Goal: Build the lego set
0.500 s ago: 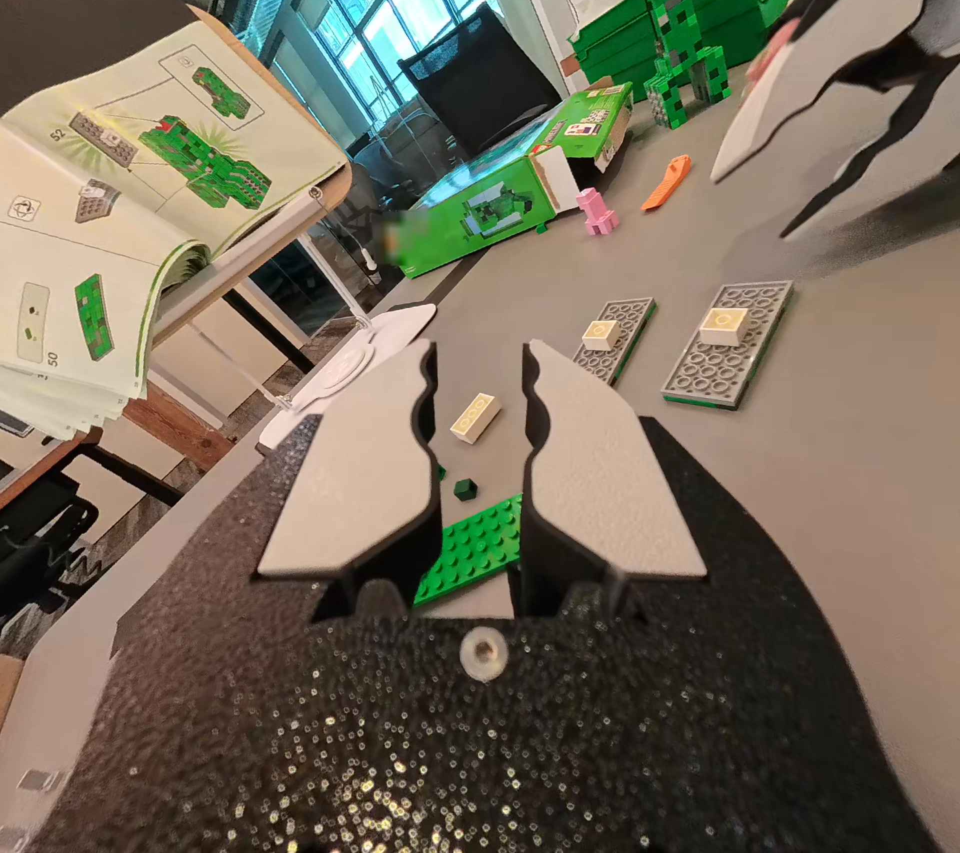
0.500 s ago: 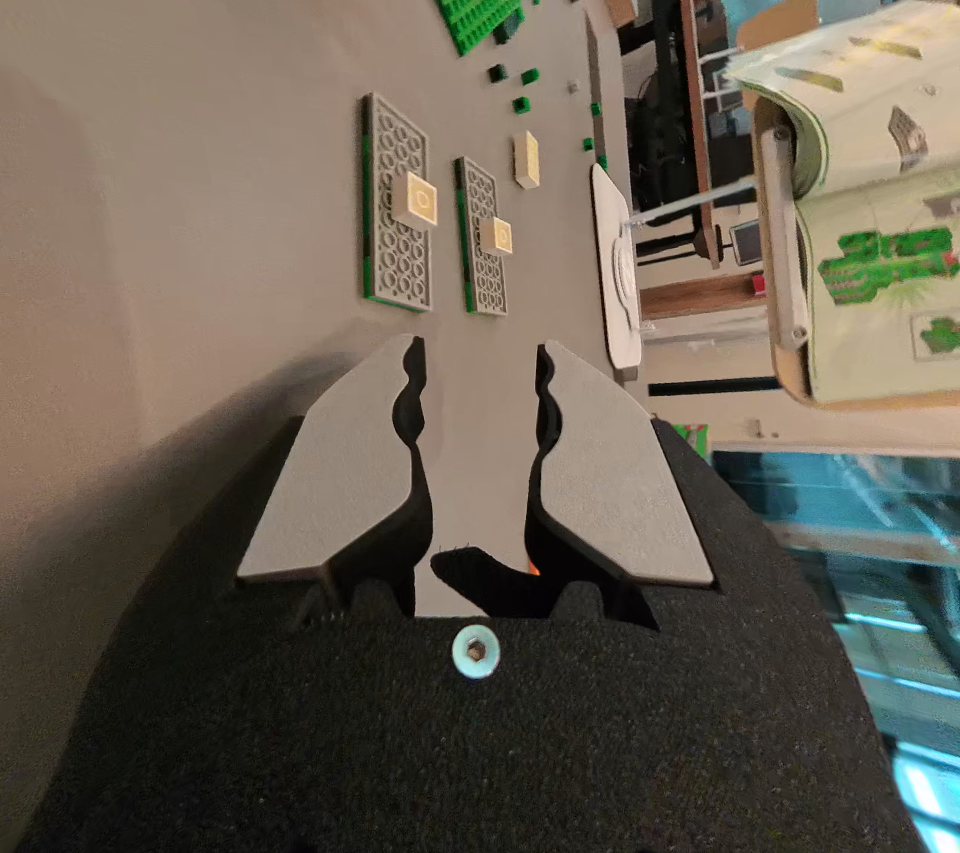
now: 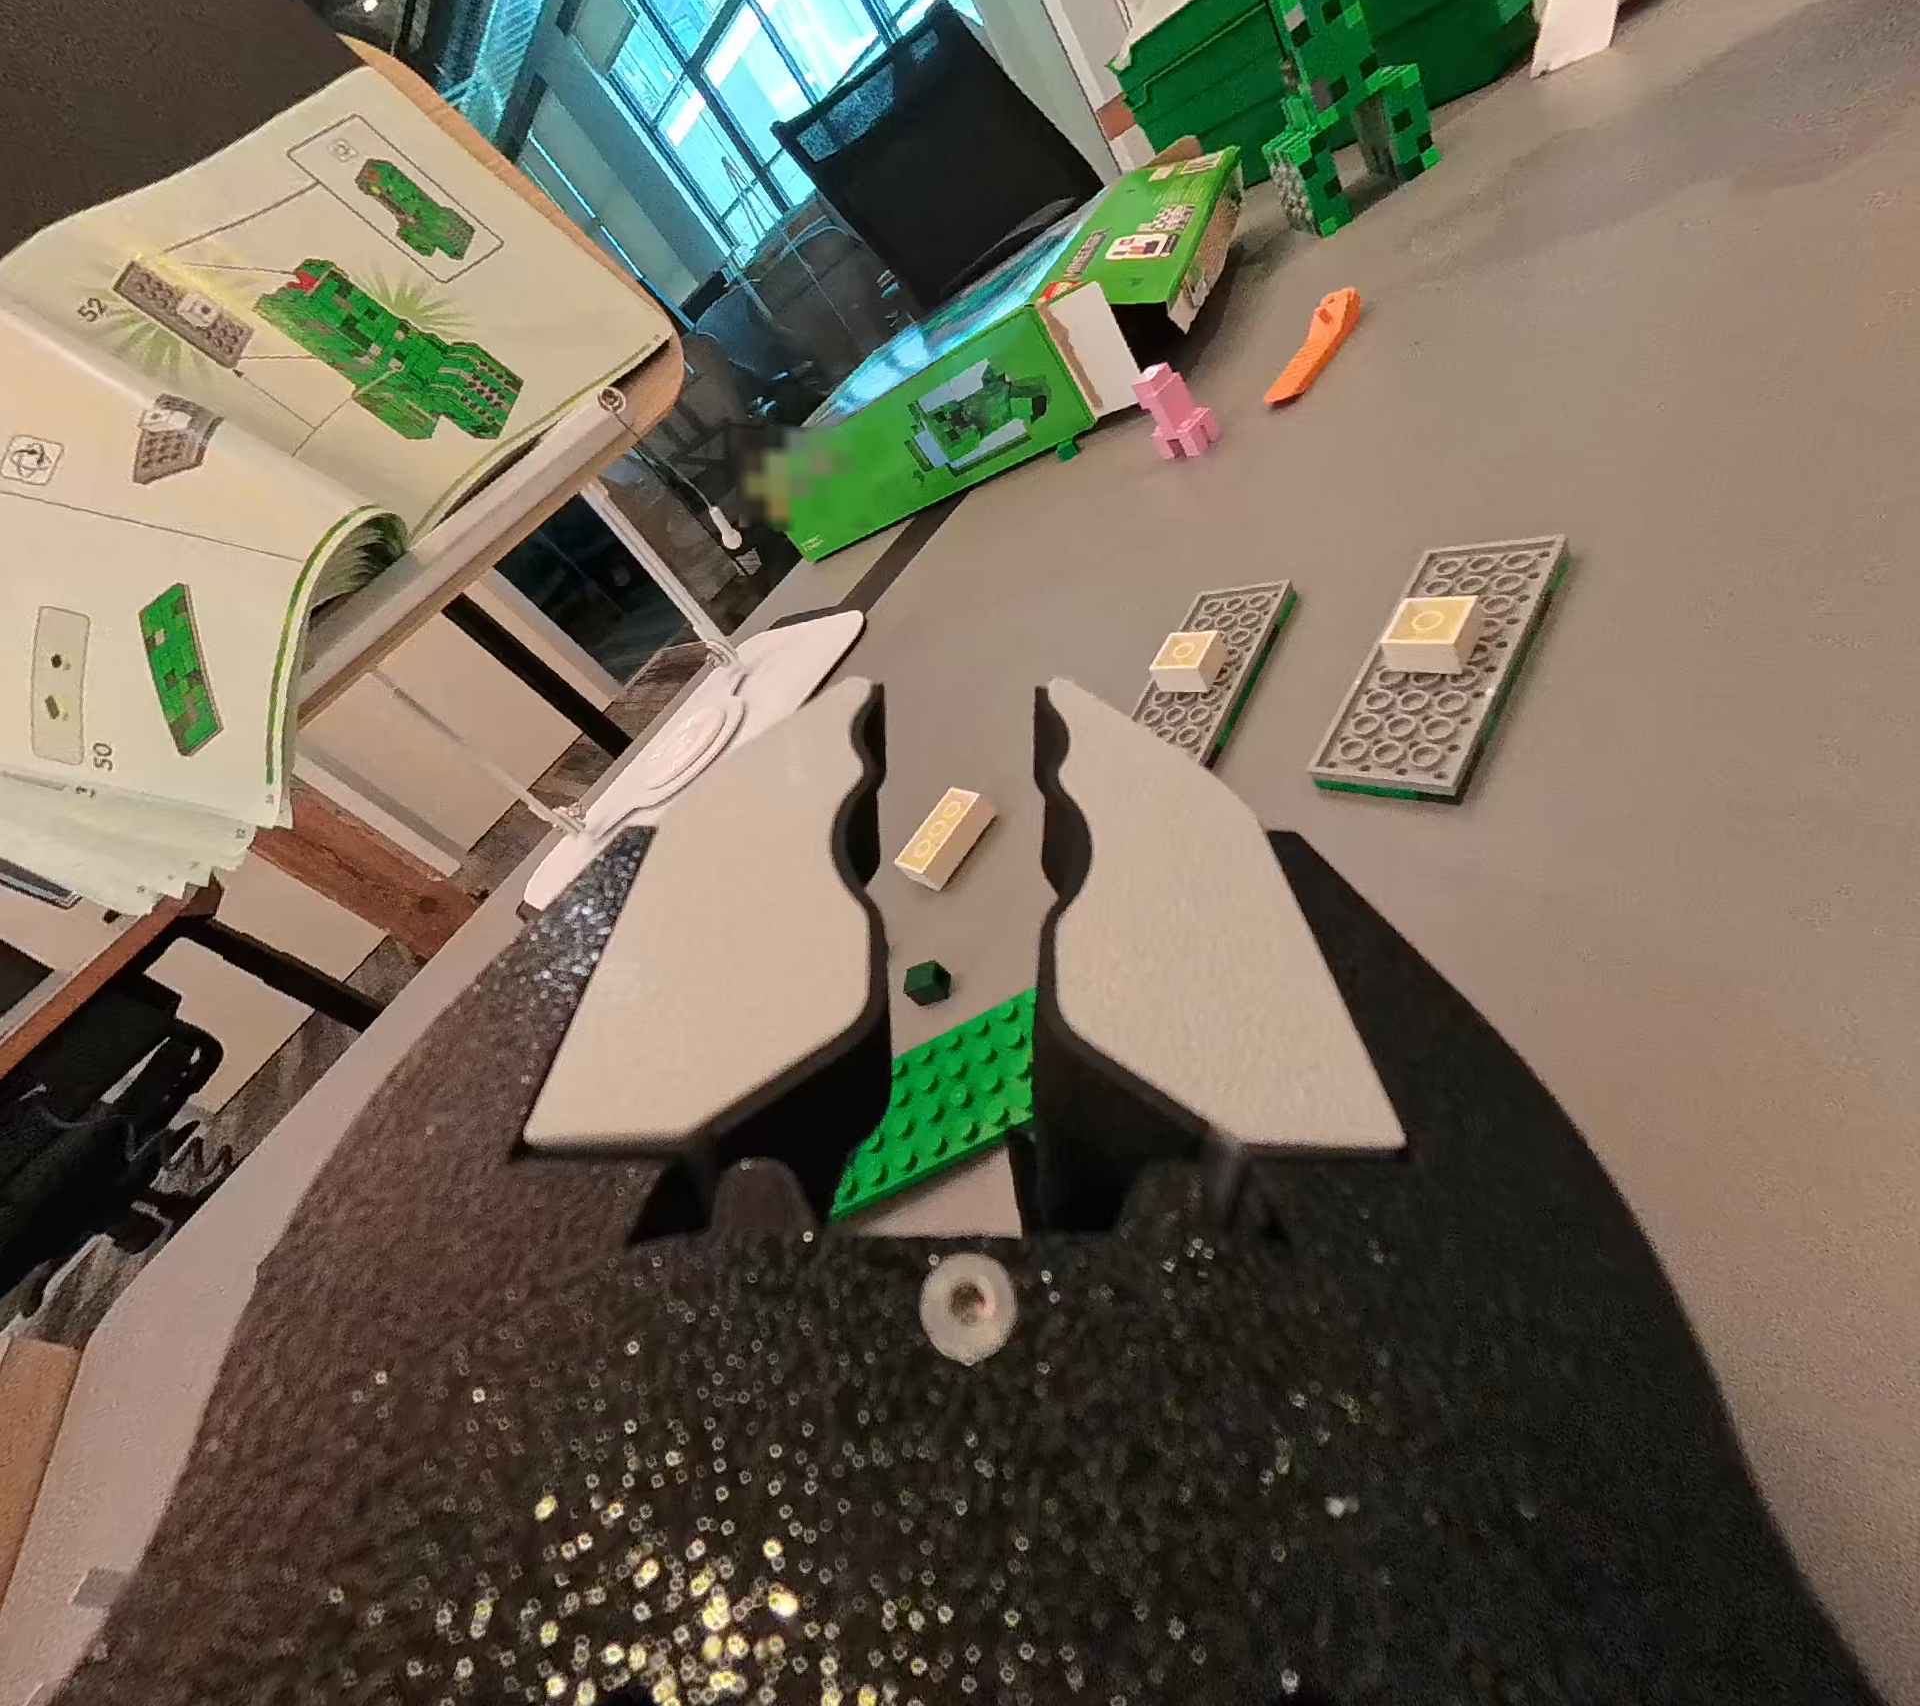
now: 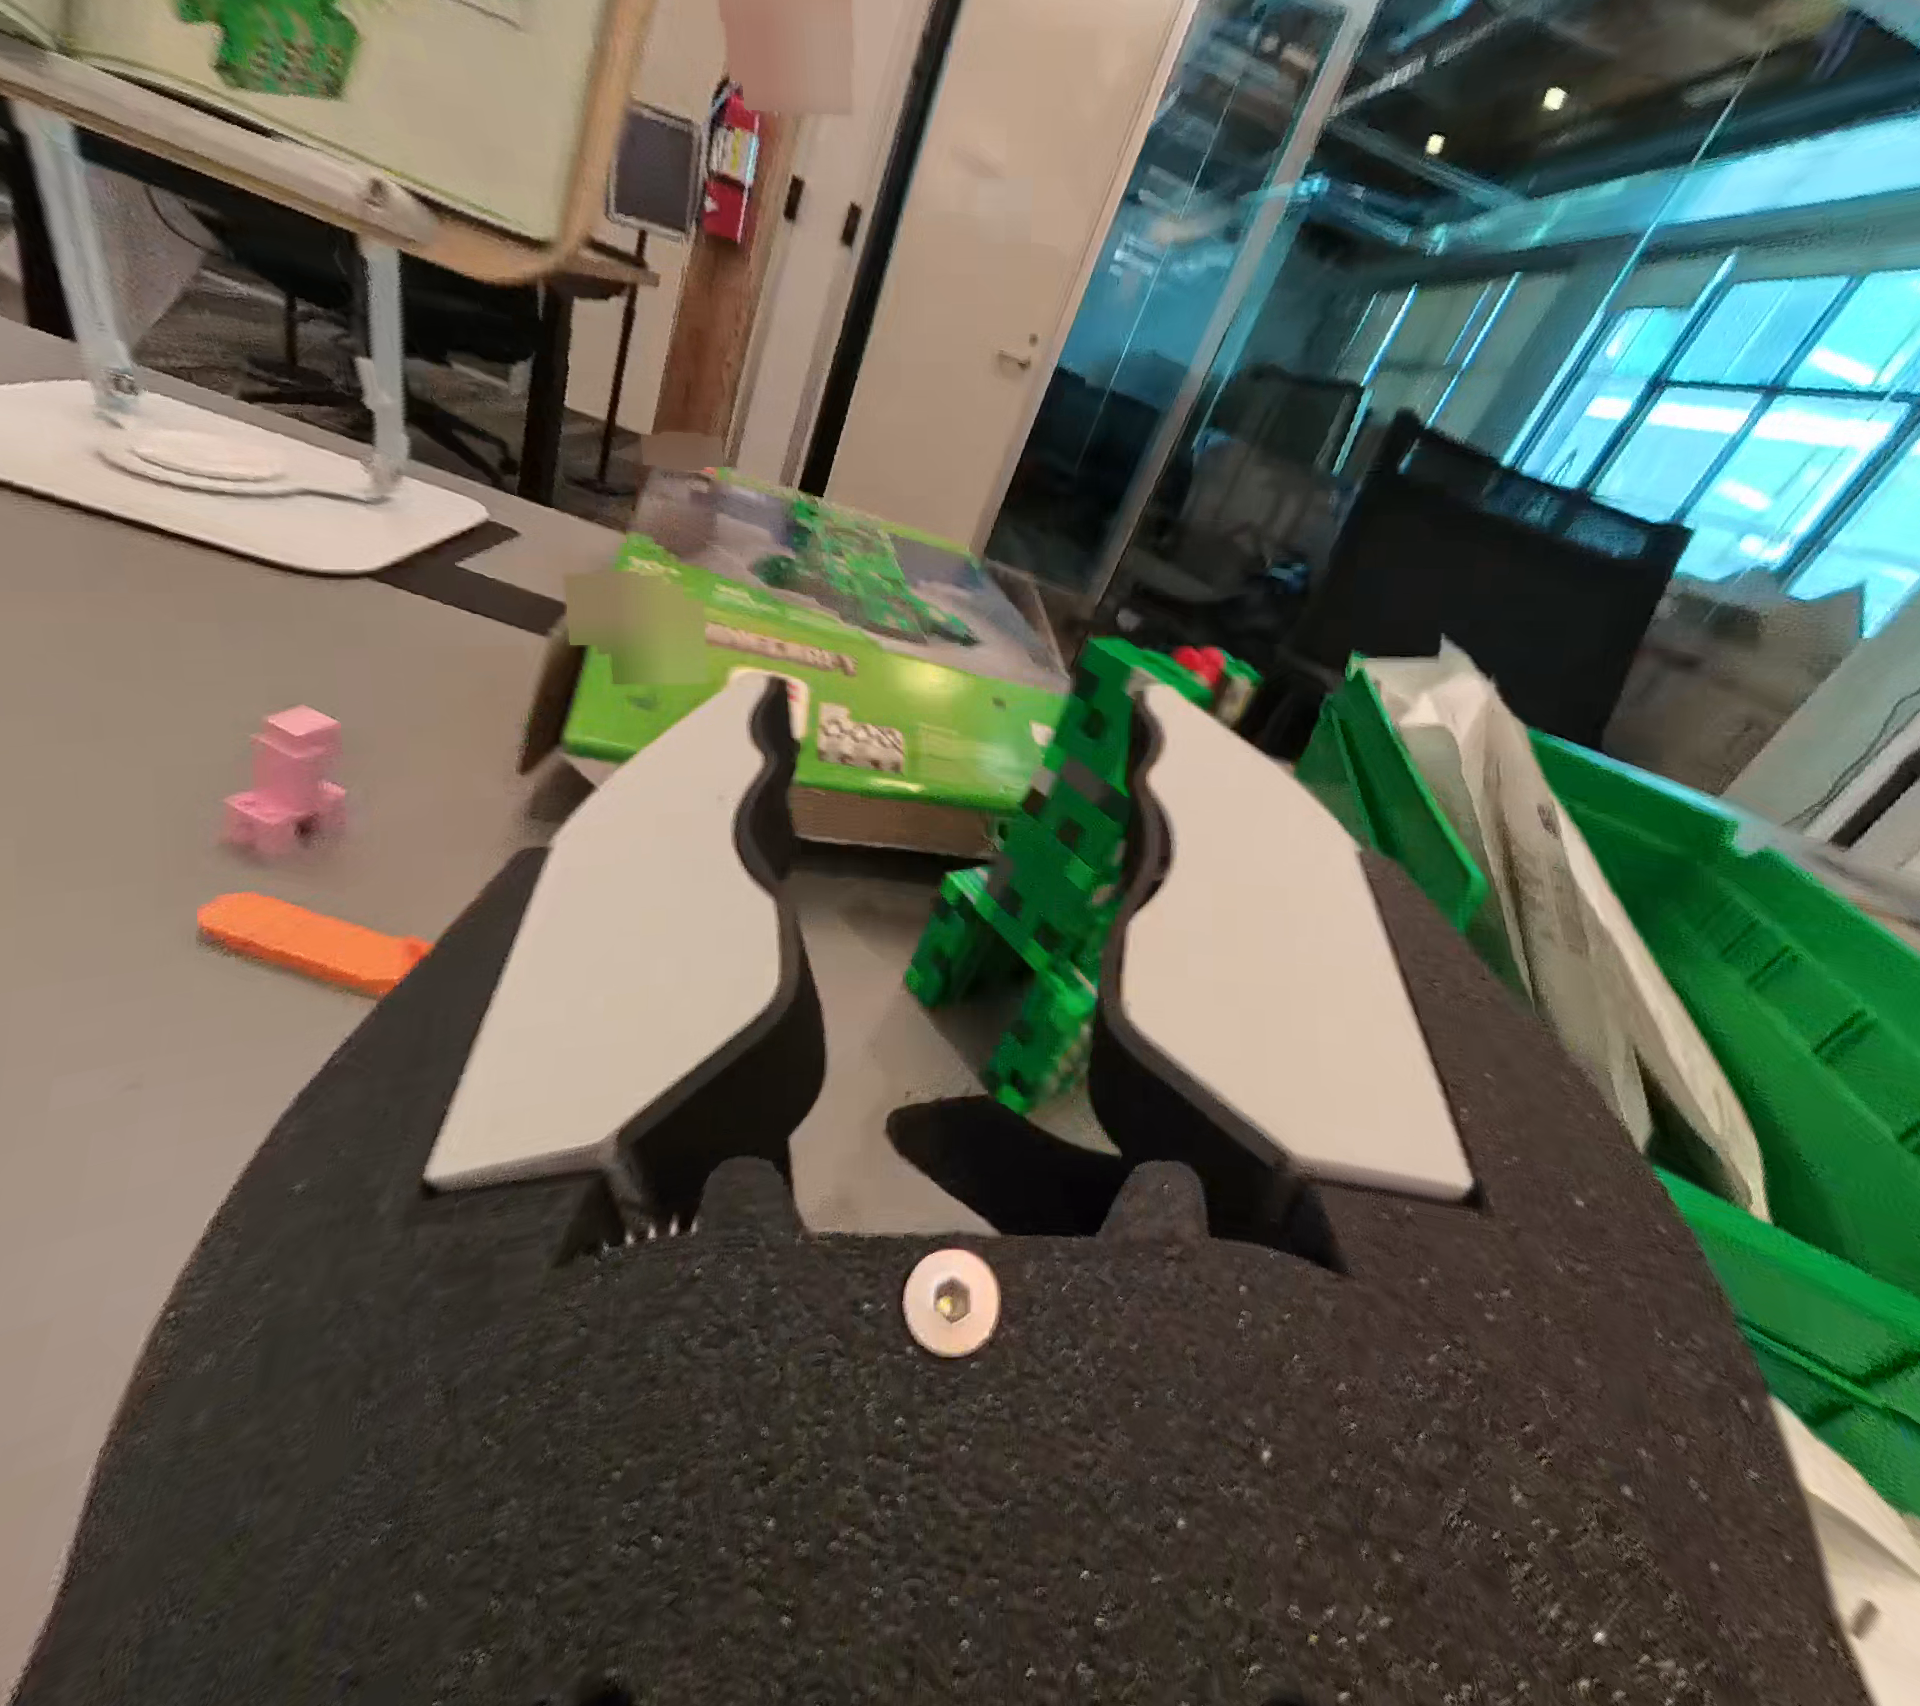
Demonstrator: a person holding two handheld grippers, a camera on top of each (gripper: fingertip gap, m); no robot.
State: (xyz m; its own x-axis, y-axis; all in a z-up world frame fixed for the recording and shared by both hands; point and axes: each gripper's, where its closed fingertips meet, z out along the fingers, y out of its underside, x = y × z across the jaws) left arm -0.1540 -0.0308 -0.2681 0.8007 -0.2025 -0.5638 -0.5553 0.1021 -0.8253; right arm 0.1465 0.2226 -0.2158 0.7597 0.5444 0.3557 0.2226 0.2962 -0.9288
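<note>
Over the grey table (image 3: 1558,409) the left gripper (image 3: 961,721) is tilted low with its jaws parted and nothing between the pads; a cream brick (image 3: 943,837) and a small dark green piece (image 3: 927,981) lie on the surface in the gap, and a green studded plate (image 3: 945,1095) lies partly hidden under the fingers. Just beside to its right sit two grey plates (image 3: 1444,669), each carrying a cream block. The right gripper (image 4: 956,700) is level and open wide, gripping nothing; a green block figure (image 4: 1049,877) stands close to its right finger, contact unclear through motion blur. Beyond lie a green box (image 4: 831,669), a pink figure (image 4: 286,778), an orange tool (image 4: 301,939) and green bins (image 4: 1714,929), cut off at the edge. An instruction booklet (image 3: 260,409) rests on a stand, before glass office walls.
</note>
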